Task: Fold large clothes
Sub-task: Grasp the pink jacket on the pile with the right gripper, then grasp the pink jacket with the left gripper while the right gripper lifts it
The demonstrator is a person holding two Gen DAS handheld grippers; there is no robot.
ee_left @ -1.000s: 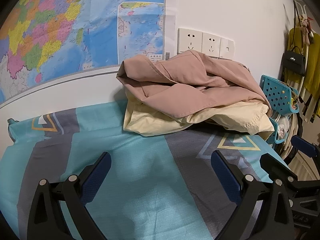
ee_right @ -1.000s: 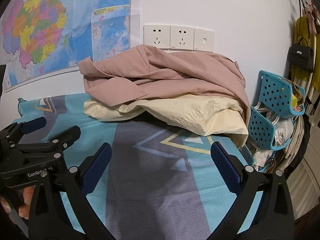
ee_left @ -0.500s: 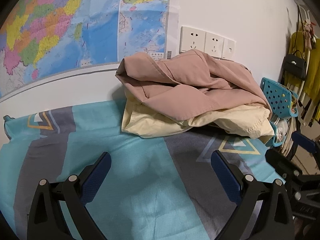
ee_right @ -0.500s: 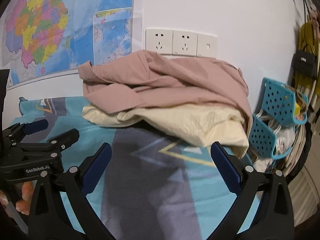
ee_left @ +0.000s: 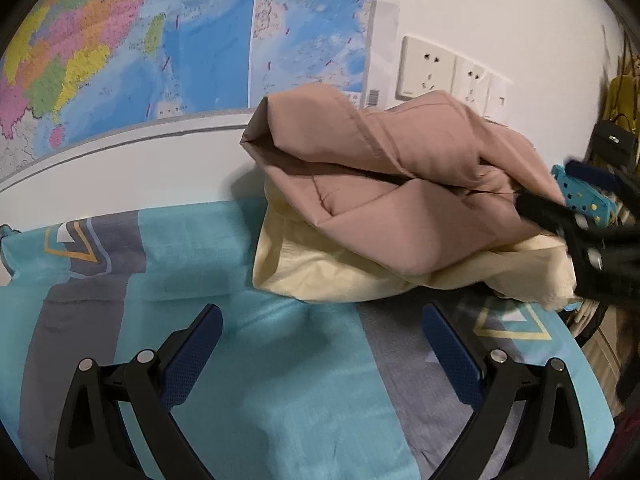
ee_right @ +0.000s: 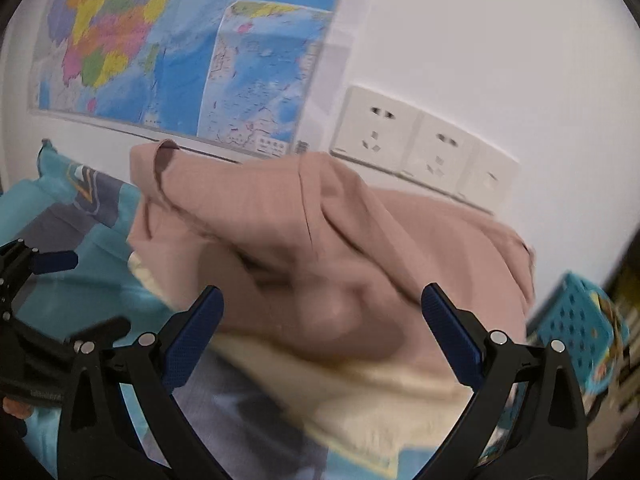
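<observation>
A crumpled pink garment [ee_left: 384,184] lies on top of a cream garment [ee_left: 332,272] at the back of the bed, against the wall. Both show in the right wrist view, pink [ee_right: 320,240] over cream [ee_right: 380,396]. My left gripper [ee_left: 320,344] is open and empty above the bedsheet, short of the pile. My right gripper [ee_right: 320,320] is open, tilted, and close over the pile with the pink cloth between its fingers. It also shows at the right of the left wrist view [ee_left: 560,192], at the pile's right side.
The bed has a teal and grey patterned sheet [ee_left: 240,380]. A map [ee_left: 160,48] and wall sockets [ee_left: 428,68] are behind the pile. A teal perforated basket [ee_right: 580,328] stands to the right of the bed, with hanging clothes and a black bag [ee_left: 612,144] beyond.
My right gripper has moved forward and up over the pile and tilted. My left gripper has moved a little closer to the pile. Both stay open.
</observation>
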